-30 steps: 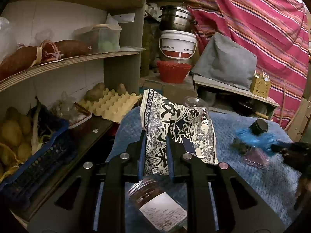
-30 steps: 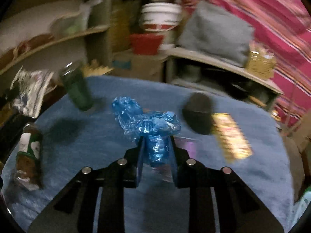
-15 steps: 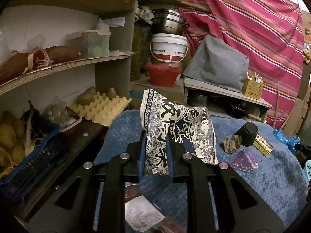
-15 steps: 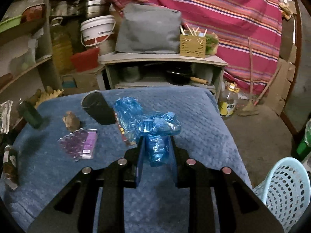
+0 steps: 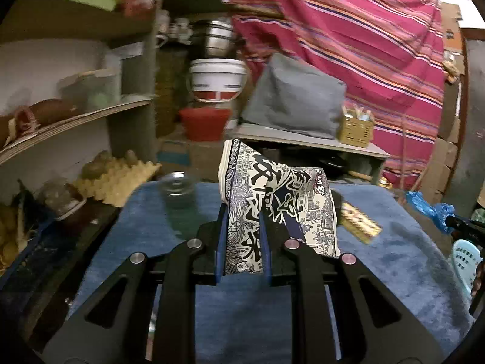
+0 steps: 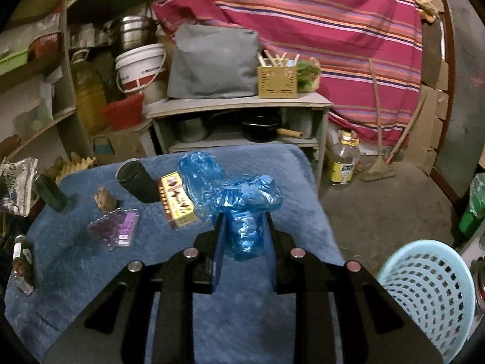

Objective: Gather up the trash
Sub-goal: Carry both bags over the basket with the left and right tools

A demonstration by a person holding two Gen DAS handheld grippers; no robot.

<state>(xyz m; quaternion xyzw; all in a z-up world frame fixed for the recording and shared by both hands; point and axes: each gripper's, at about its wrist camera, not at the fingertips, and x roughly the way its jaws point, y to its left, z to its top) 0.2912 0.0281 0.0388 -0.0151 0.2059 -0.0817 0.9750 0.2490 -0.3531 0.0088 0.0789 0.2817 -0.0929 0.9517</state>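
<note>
Wrapper (image 5: 266, 212) clamped in left claw (image 5: 242, 242); right claw (image 6: 244, 236) grips blue plastic (image 6: 233, 194) near basket (image 6: 424, 291).

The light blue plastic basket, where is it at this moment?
In the right wrist view, the light blue plastic basket stands on the floor at the lower right, beside the blue-covered table and to the right of the right gripper.

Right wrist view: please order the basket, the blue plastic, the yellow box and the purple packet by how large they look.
1. basket, though it is near the camera
2. blue plastic, also near, held in the right gripper
3. yellow box and purple packet look alike
</note>
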